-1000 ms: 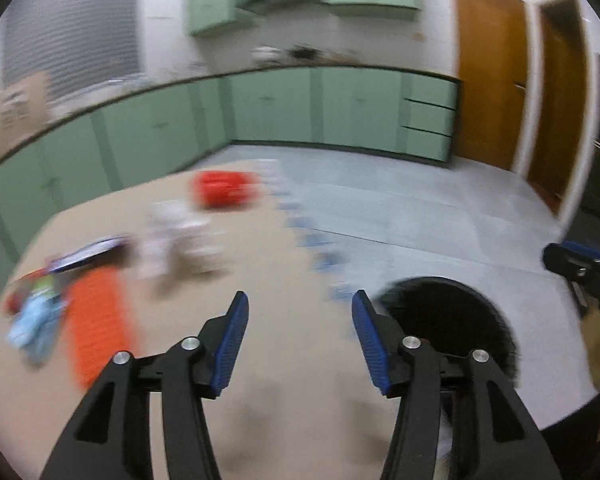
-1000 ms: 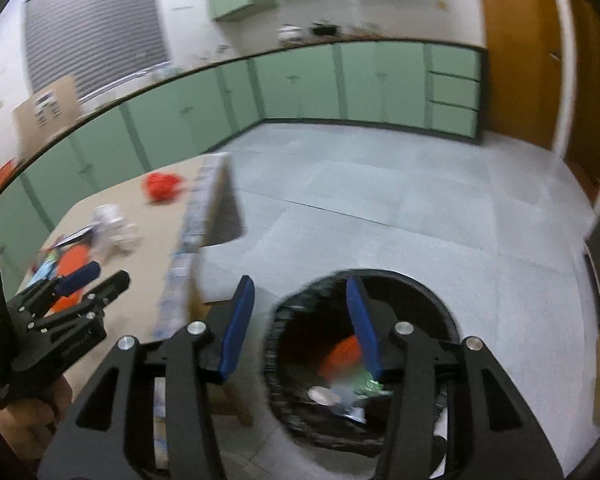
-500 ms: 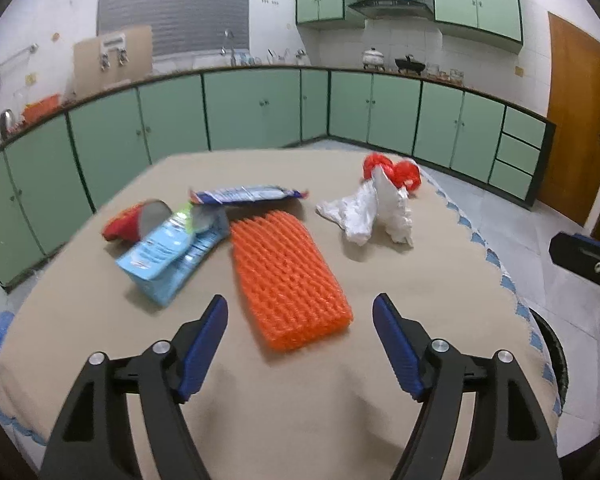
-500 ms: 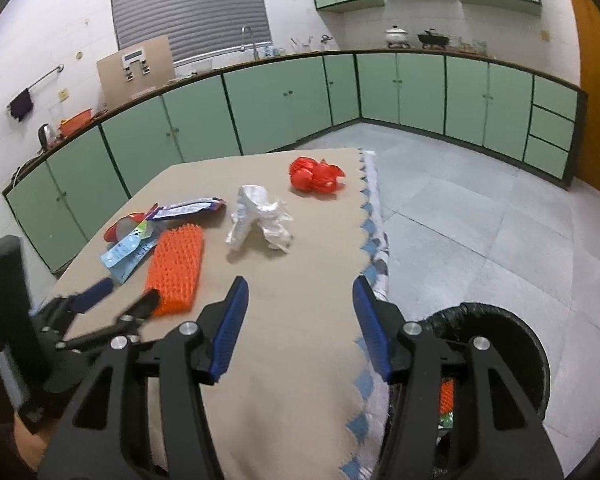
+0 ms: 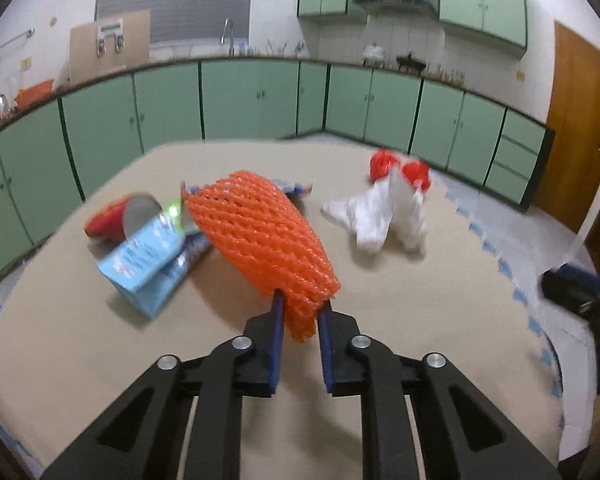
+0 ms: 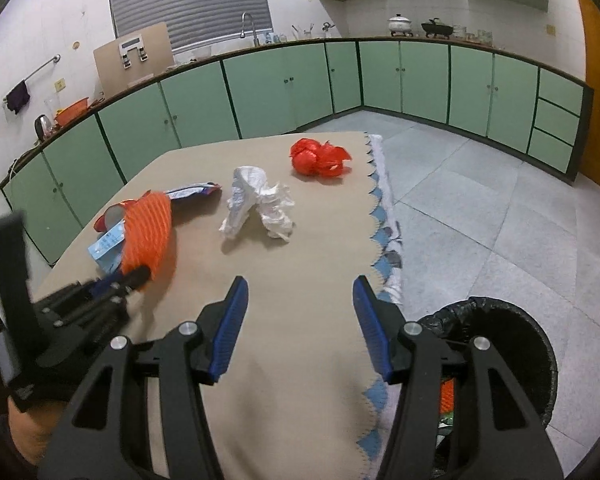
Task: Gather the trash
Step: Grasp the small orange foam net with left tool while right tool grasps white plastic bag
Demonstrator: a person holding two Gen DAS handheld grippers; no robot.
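My left gripper (image 5: 300, 312) is shut on the near end of an orange foam net sleeve (image 5: 260, 236) and holds it lifted off the table; it also shows in the right wrist view (image 6: 146, 232). My right gripper (image 6: 300, 320) is open and empty above the table's near right part. On the table lie a crumpled white wrapper (image 6: 260, 204), a red plastic bag (image 6: 318, 156), a light blue packet (image 5: 148, 260), a red cup-like wrapper (image 5: 116, 216) and a blue-white snack wrapper (image 6: 192, 191). A black-lined trash bin (image 6: 500, 344) stands on the floor to the right.
The table has a beige cloth (image 6: 300, 264) with a blue scalloped right edge (image 6: 384, 240). Green cabinets (image 6: 284, 92) run along the walls. Grey tiled floor (image 6: 480, 208) lies right of the table. A wooden door (image 5: 572, 128) is at far right.
My left gripper has closed on the orange net sleeve and lifted its near end off the table. My right gripper has moved over the table and stays open.
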